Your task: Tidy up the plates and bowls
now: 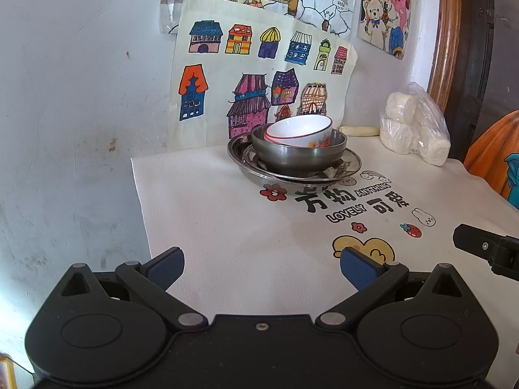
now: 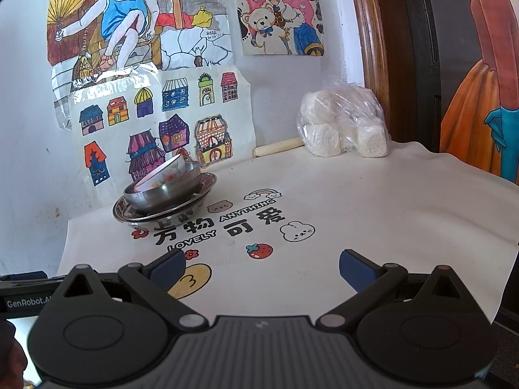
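Note:
A stack of dishes stands at the back of the table by the wall. Its base is a shiny steel plate [image 1: 348, 162] [image 2: 207, 183]. A steel bowl [image 1: 298, 155] [image 2: 162, 196] sits in the plate. A white ceramic bowl [image 1: 300, 131] [image 2: 168, 170] with a red rim and flower print leans tilted inside the steel bowl. My left gripper [image 1: 261, 265] is open and empty, well in front of the stack. My right gripper [image 2: 262, 267] is also open and empty, in front and to the right of the stack; part of it shows at the left wrist view's right edge.
A white cloth [image 1: 227, 227] [image 2: 373, 210] with cartoon prints covers the table. A plastic bag of white rolls [image 1: 412, 129] [image 2: 343, 126] lies at the back right, a pale stick [image 1: 358, 130] [image 2: 279, 146] beside it. Children's drawings [image 1: 256, 74] hang on the wall; a wooden frame [image 2: 373, 48] stands right.

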The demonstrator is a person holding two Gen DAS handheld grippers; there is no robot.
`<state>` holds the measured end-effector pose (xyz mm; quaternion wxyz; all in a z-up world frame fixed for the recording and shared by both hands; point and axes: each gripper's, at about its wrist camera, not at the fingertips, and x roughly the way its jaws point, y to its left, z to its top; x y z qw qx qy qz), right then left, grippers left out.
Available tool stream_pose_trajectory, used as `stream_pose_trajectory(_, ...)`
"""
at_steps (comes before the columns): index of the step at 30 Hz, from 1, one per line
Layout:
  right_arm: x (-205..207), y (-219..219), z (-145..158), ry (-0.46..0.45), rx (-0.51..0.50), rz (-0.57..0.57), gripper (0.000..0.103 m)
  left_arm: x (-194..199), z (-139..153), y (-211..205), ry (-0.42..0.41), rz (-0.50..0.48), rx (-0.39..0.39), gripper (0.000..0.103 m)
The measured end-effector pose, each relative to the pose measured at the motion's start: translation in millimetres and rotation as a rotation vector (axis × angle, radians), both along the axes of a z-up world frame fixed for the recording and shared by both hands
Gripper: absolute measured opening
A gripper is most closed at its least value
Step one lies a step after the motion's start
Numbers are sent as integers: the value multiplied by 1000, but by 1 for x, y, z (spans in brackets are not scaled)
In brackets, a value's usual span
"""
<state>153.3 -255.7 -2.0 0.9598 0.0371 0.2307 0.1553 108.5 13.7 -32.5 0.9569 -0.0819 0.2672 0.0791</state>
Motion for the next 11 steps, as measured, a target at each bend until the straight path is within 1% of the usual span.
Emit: stream_pose_trajectory(11,0,0,-1,2,1,1,103,-1,0,0,1,-1,2,102)
